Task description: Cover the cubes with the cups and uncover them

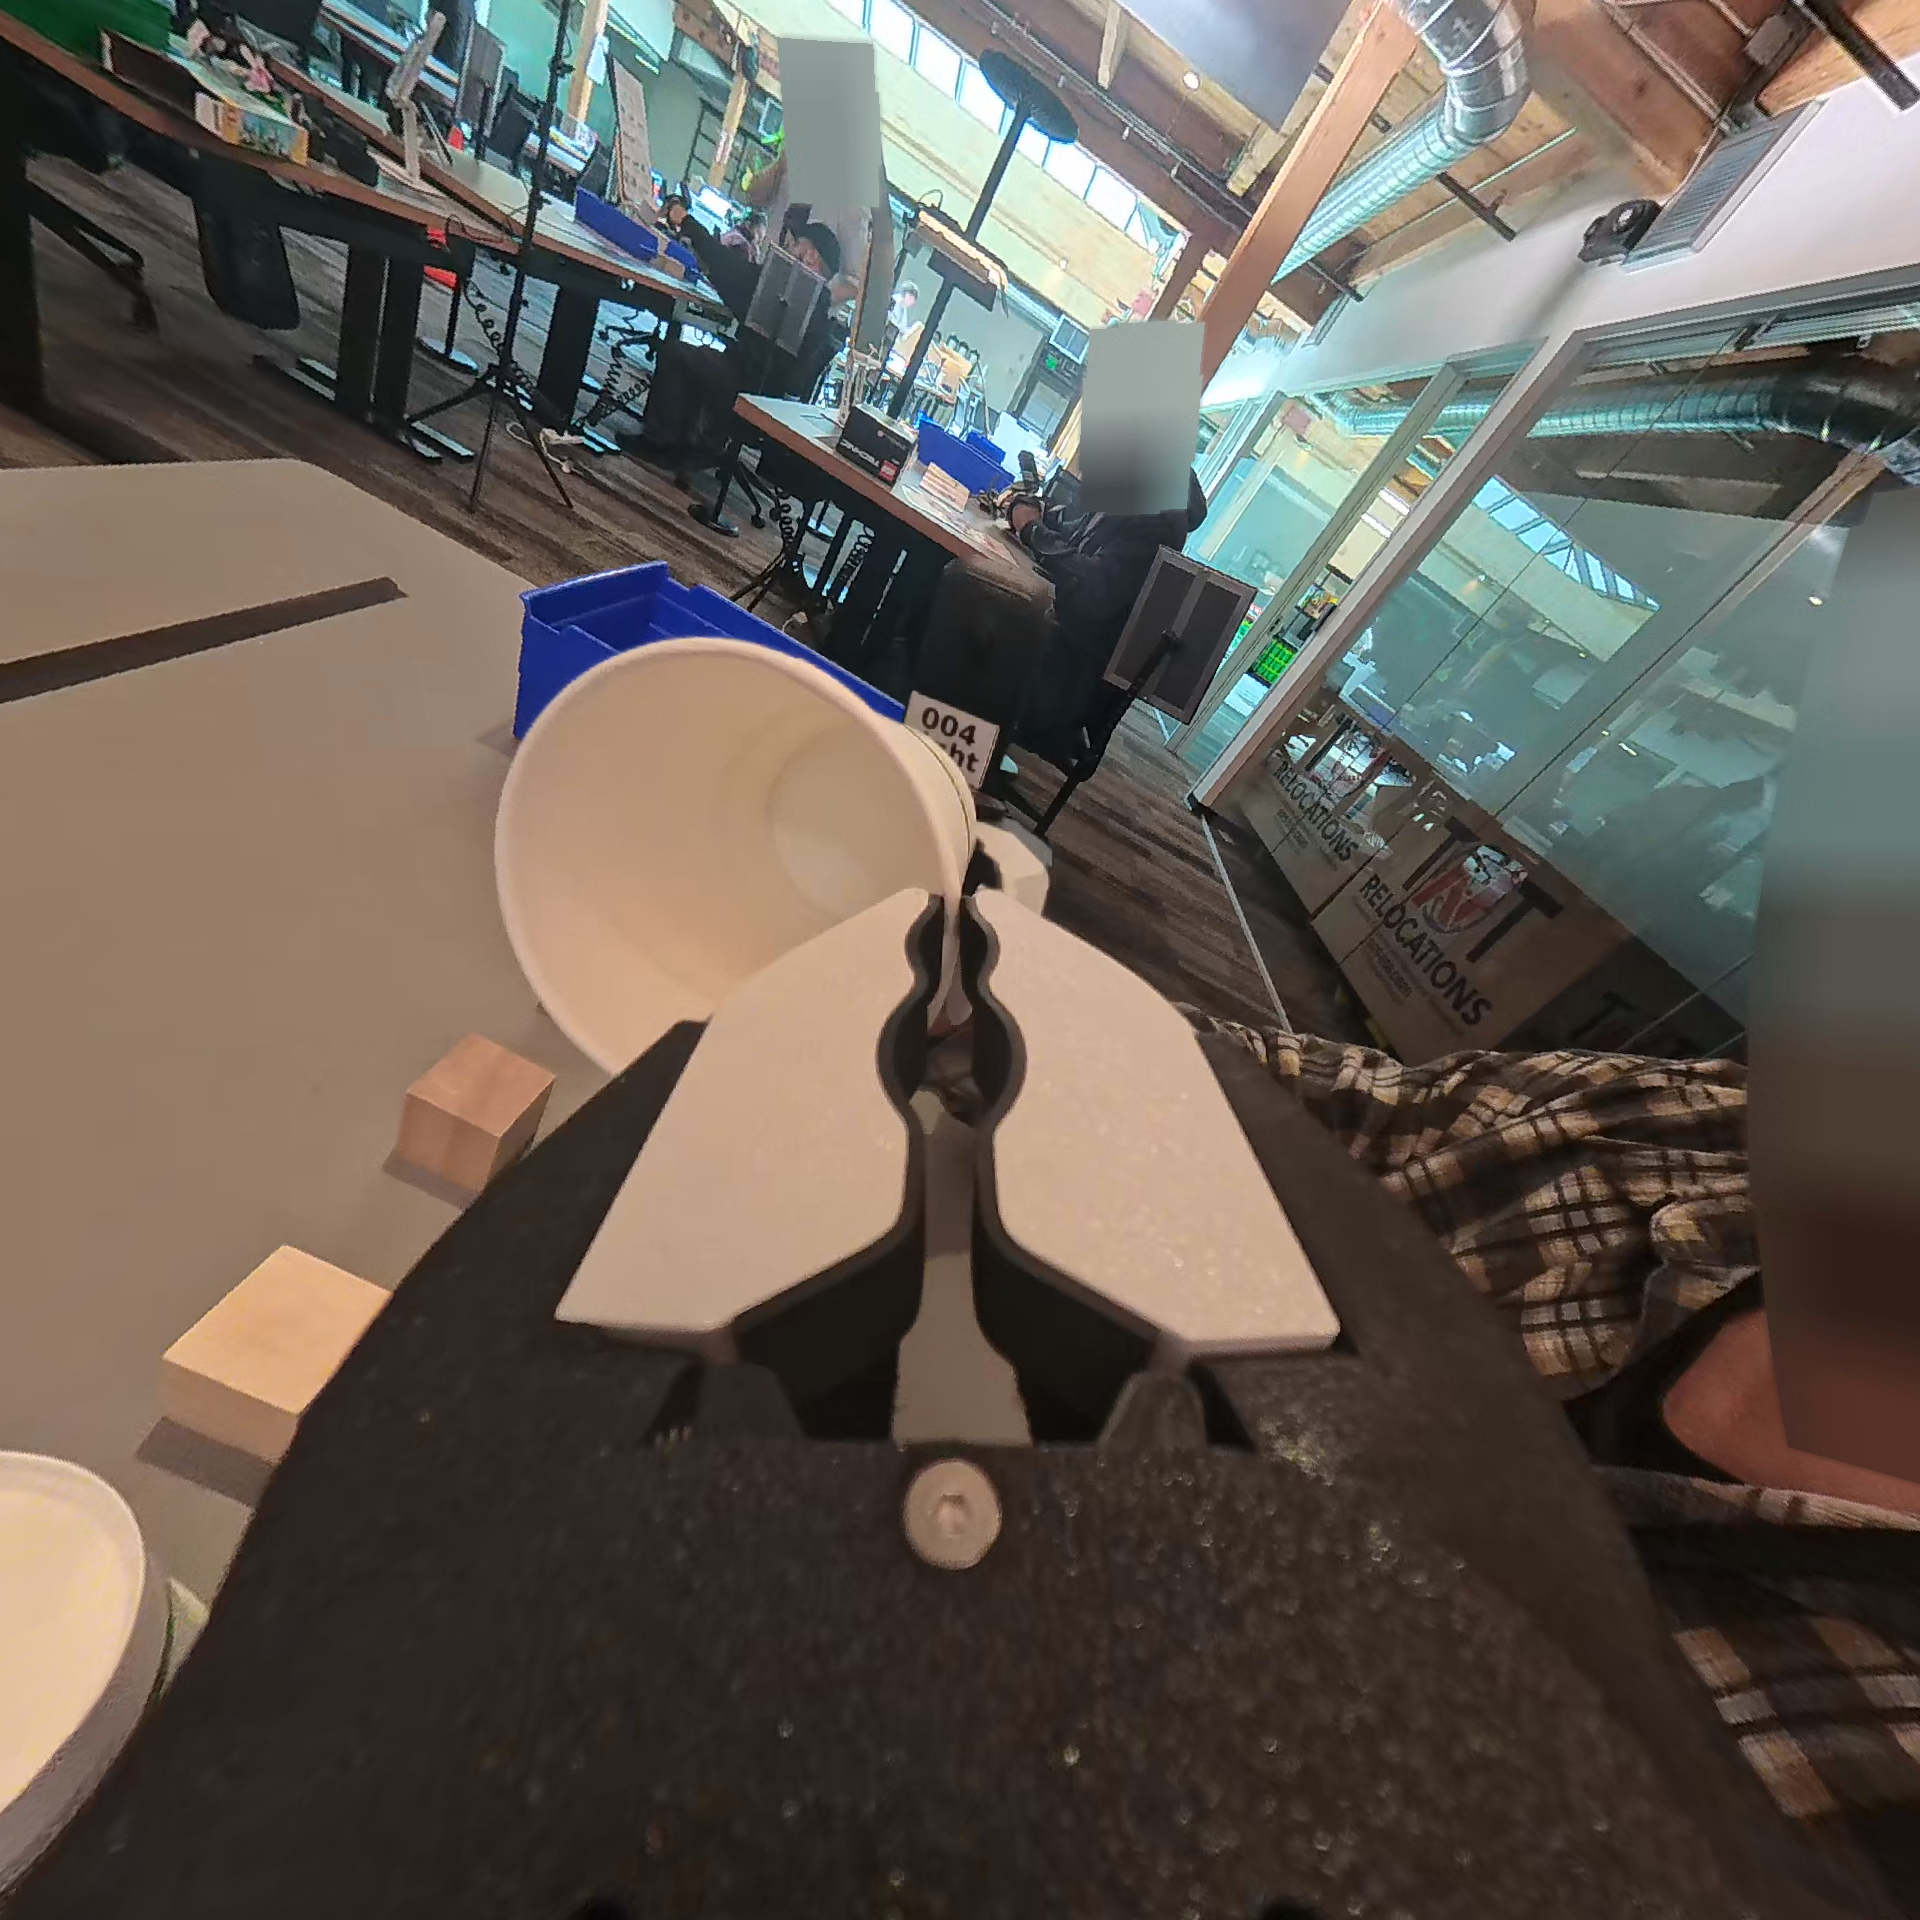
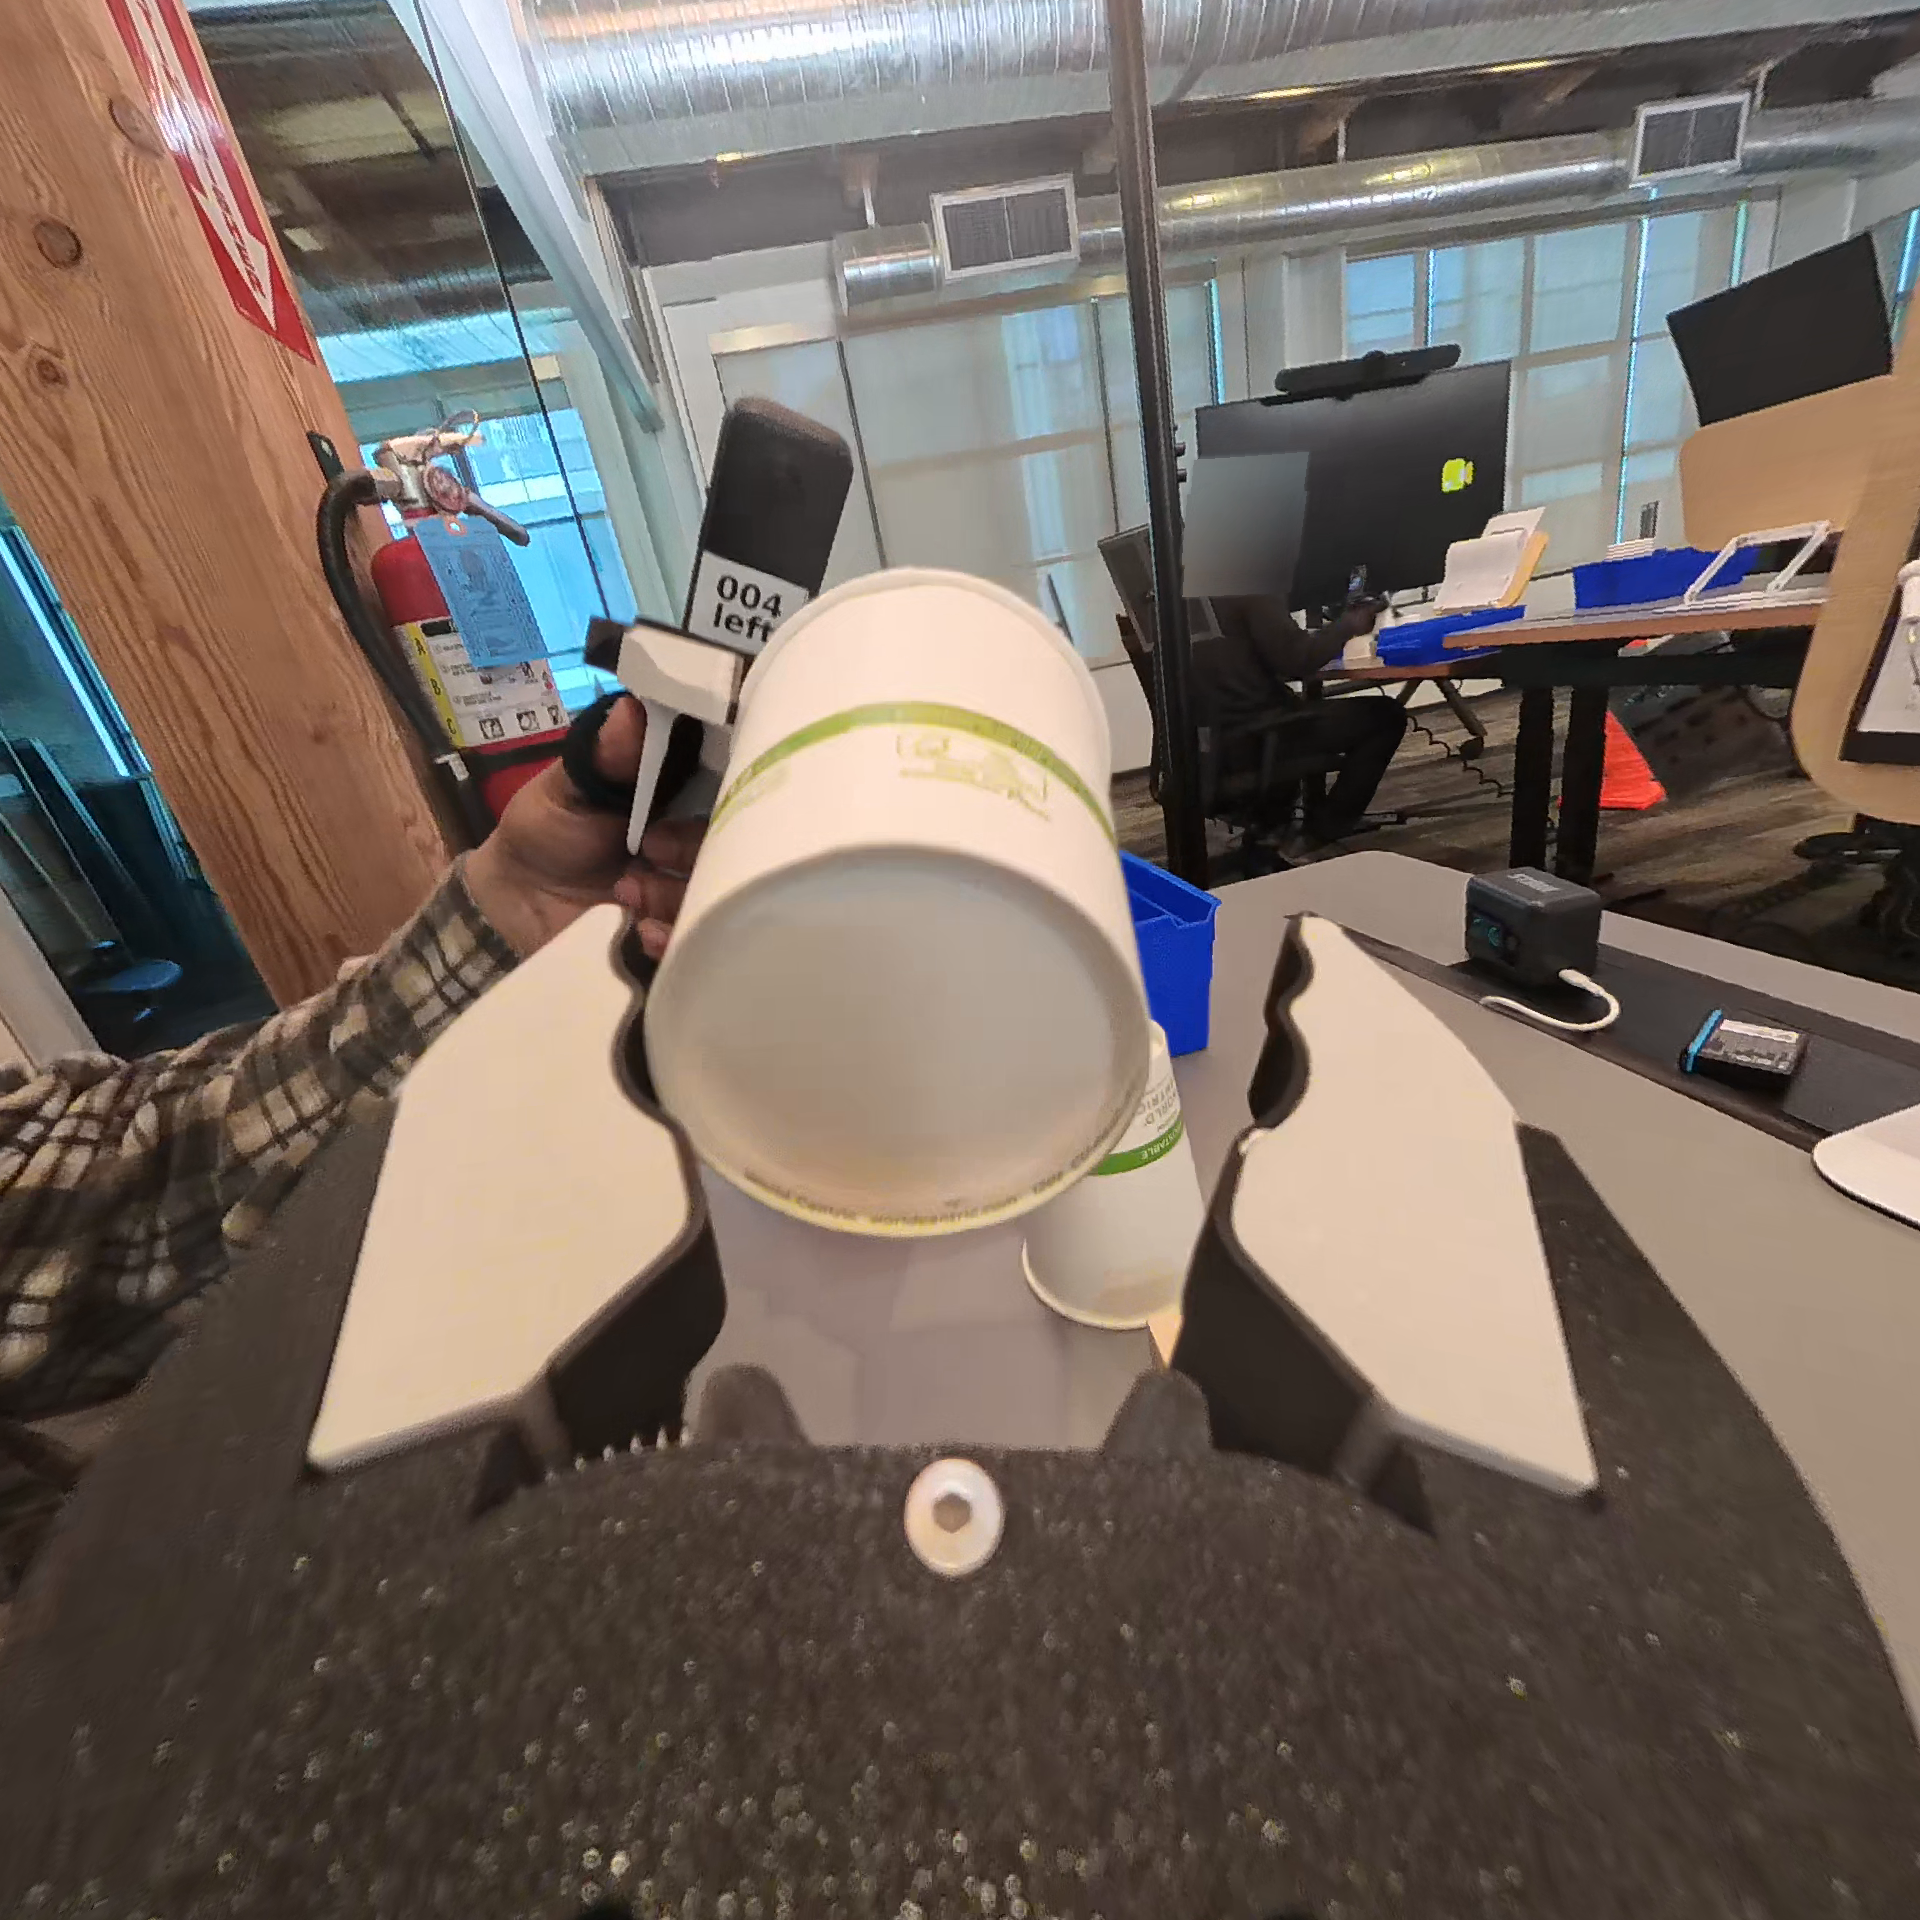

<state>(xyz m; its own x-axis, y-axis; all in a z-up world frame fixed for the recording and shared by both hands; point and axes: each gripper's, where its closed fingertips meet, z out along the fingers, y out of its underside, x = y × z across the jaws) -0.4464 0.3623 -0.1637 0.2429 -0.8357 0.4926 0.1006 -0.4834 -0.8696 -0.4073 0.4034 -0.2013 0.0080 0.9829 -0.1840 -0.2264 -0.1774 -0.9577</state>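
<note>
Cup of thin white paper, light and easily crushed, hangs tilted above the grey table near two wooden cubes, pinched by its rim in the left gripper, while the right gripper gapes wide around its base, not touching.

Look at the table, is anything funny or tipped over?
Yes. One white paper cup hangs tilted on its side in the air, pinched by its rim in the left claw, with two wooden cubes bare beneath. Another cup sits upside down on the table.
</note>
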